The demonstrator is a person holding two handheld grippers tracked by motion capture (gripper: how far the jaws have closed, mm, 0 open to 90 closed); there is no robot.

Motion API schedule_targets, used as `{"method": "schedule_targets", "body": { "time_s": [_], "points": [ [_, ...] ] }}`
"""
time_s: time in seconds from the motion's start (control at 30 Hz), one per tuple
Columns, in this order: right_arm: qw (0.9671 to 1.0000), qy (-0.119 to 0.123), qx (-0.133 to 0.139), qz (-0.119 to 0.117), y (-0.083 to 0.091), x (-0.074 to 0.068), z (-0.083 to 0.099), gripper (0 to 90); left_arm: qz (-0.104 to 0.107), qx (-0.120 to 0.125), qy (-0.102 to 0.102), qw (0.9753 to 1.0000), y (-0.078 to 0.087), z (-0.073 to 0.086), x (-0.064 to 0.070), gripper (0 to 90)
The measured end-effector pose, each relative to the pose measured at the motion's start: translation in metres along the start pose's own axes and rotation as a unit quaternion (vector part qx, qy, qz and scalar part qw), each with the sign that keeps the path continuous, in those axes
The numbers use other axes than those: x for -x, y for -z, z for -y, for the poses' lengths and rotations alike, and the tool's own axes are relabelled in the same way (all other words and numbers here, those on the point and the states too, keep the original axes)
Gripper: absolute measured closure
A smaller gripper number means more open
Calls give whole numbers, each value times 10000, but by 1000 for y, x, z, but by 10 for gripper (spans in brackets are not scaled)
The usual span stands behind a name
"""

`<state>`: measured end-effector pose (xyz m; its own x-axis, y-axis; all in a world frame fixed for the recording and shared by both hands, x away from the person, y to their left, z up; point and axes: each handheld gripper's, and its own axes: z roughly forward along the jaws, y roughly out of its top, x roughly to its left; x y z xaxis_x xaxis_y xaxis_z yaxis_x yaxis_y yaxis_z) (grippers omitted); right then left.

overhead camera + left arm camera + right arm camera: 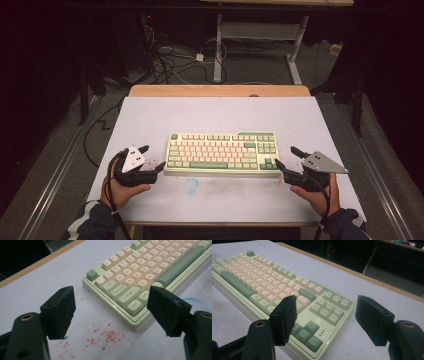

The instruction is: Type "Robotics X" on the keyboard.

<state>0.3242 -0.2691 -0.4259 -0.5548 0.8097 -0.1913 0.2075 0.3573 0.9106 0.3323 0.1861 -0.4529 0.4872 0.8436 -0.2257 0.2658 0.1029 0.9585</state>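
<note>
A long, flat keyboard (222,153) lies in the middle of the counter (150,115), a pale matte sheet over a wooden board whose tan edge shows at 12 o'clock. Its case is smooth light-green plastic with rounded corners; the keycaps are cream-pink and sage green, gently dished, with a long green space bar along the near row. The left claw (154,159), made of blocky black plastic and topped by a grey three-cornered plate, sits at 9 o'clock of the keyboard, just beside its near left corner, with its jaws spread apart and nothing between them. In the left gripper view the two square, scuffed black jaw blocks frame the corner with the Ctrl and Shift keys, and red speckles (105,336) dot the counter just below that corner. The right claw (288,159) sits at 3 o'clock, just beside the near right corner, its jaws likewise apart and empty. In the right gripper view one jaw overlaps the arrow keys and the other stands over bare counter. A faint blue smudge (190,185) marks the sheet at 6 o'clock of the keyboard.
</note>
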Motion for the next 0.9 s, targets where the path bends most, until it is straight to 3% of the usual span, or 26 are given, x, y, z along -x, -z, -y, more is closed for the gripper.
{"method": "schedule_targets", "body": {
  "time_s": [0.37, 0.53, 0.6, 0.9],
  "points": [
    [9999, 141, -43, -76, -10, -6, -9, 393, 5, 41, 4, 10000, -4, -5, 2, 218],
    [9997, 168, -83, -163, -16, -6, -14, 519, 41, 8, -20, 10000, -8, -5, 4, 218],
    [9996, 156, -62, -236, -20, -5, -17, 614, 50, -2, -32, 10000, -10, -4, 5, 218],
    [9967, 210, -307, -723, -41, -9, -26, 823, 77, -51, -44, 9999, -13, -4, 8, 219]
  ]
}}
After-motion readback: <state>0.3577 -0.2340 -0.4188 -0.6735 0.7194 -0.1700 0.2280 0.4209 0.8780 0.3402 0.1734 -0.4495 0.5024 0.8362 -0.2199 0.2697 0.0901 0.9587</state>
